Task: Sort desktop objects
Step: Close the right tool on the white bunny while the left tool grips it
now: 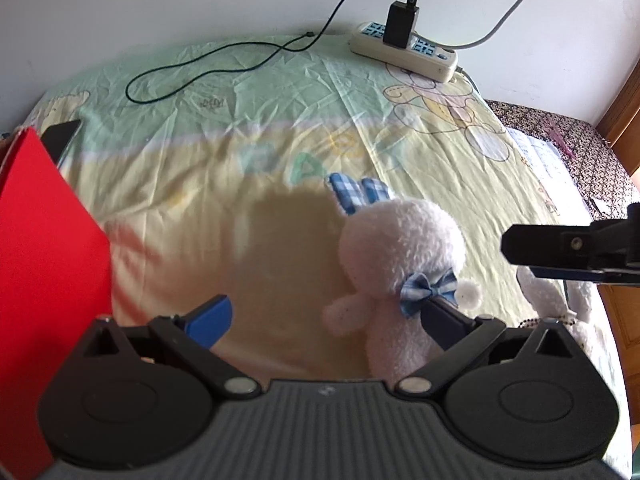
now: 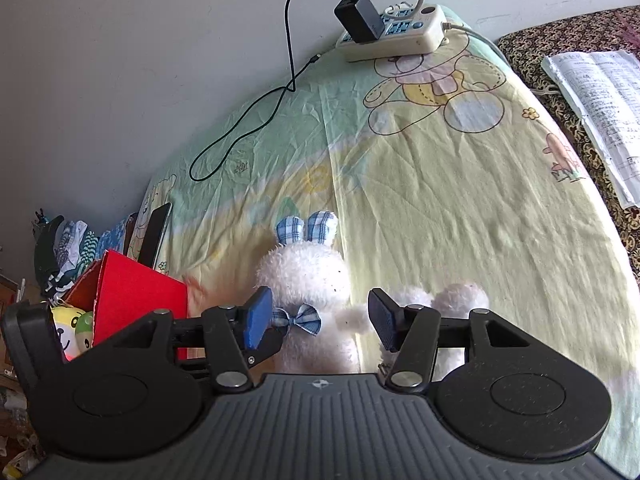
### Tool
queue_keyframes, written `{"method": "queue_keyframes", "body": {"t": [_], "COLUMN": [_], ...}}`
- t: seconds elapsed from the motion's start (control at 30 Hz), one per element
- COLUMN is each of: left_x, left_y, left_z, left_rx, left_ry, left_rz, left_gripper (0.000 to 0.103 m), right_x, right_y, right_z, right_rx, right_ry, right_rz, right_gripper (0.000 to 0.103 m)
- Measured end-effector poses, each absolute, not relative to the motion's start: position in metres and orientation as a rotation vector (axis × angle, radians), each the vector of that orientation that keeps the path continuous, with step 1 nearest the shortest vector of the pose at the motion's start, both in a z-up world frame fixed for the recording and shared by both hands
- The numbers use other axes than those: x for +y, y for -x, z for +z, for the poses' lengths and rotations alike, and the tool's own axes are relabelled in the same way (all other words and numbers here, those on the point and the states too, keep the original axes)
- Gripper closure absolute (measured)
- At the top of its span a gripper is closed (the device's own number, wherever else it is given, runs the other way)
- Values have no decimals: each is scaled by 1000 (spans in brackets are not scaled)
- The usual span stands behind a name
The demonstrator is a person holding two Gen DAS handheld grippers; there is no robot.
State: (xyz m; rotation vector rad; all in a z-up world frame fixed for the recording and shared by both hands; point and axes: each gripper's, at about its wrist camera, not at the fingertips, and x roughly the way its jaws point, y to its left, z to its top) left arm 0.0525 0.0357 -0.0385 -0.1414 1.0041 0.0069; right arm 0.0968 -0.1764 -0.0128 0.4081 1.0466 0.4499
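Bunny (image 1: 400, 256) | both fingers spread, gripping nothing | right wrist only: toys (image 2: 74, 330) inside red box (image 2: 136, 304)

Desk under a cartoon-bear sheet
The desk (image 2: 460, 208) carries a white bunny (image 2: 308, 276) just ahead of the tongs, with the power strip (image 2: 400, 36) and black cable (image 2: 256, 116) far beyond.

Left tongs (image 1: 328, 320) spread wide; right tongs (image 2: 318, 320) likewise parted.
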Motion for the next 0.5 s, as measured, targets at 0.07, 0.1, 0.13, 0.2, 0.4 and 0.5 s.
{"method": "queue_keyframes", "body": {"t": [0.07, 0.1, 0.13, 0.2, 0.4, 0.5], "left_x": [32, 30, 26, 20, 9, 5], "left_y": [-59, -62, -64, -69, -87, -94], "left_z": [-44, -46, -48, -53, -61, -71], "left_rx": [1014, 1015, 1017, 1026, 1047, 1081], "left_ry": [157, 153, 141, 119, 98, 87], "left_rz": [-31, -41, -49, -76, -113, -101], "left_gripper": [2, 2, 2, 0, 0, 0], "right_x": [-172, -171, -170, -168, -166, -164], "right_y": [-104, -108, -111, -117, -130, -133], "right_z": [-20, -23, -26, -31, -46, -51], "right_rx": [1061, 1066, 1073, 1088, 1122, 1142], "right_ry": [-403, -409, -417, -425, -445, -462], "right_rz": [450, 451, 454, 461, 475, 505], "right_gripper": [39, 39, 38, 38, 30, 30]}}
